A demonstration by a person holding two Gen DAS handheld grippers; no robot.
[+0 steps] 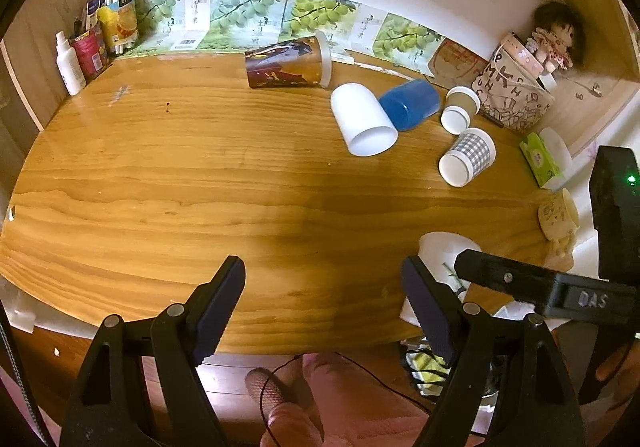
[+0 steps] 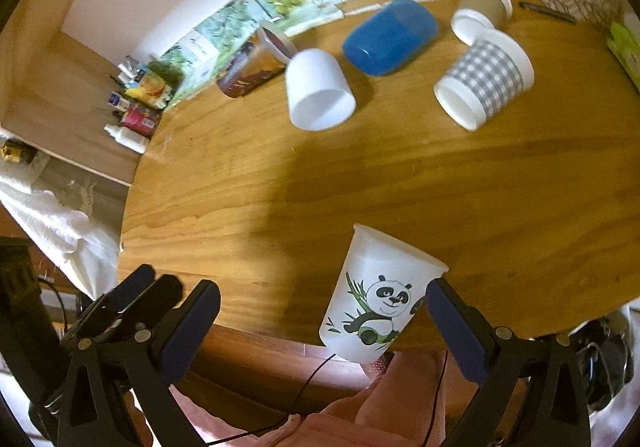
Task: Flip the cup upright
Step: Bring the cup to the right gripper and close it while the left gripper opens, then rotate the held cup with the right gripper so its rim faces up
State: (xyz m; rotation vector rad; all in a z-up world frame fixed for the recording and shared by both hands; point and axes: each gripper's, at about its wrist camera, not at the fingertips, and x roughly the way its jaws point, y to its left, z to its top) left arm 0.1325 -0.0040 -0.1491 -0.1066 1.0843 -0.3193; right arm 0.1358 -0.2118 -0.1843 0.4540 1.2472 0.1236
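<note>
One cup, the panda cup, stands at the near edge of the desk, mouth up though tilted in the right wrist view, and it serves as the landmark. It sits just beside the right-hand finger of the right tool, whose fingers are spread wide and pinch nothing; whether that finger touches the cup I cannot tell. The left tool is also spread and bare, hovering over the desk edge to the left of the panda cup. Beyond the panda cup, well apart, lie the toppled ones: the white cup with its mouth toward the tools, the checked cup to its right, its long axis slanting away. Farther still lie the blue cup, brown cup and printed cup. By my judgement the right tool is nearer the checked cup.
</note>
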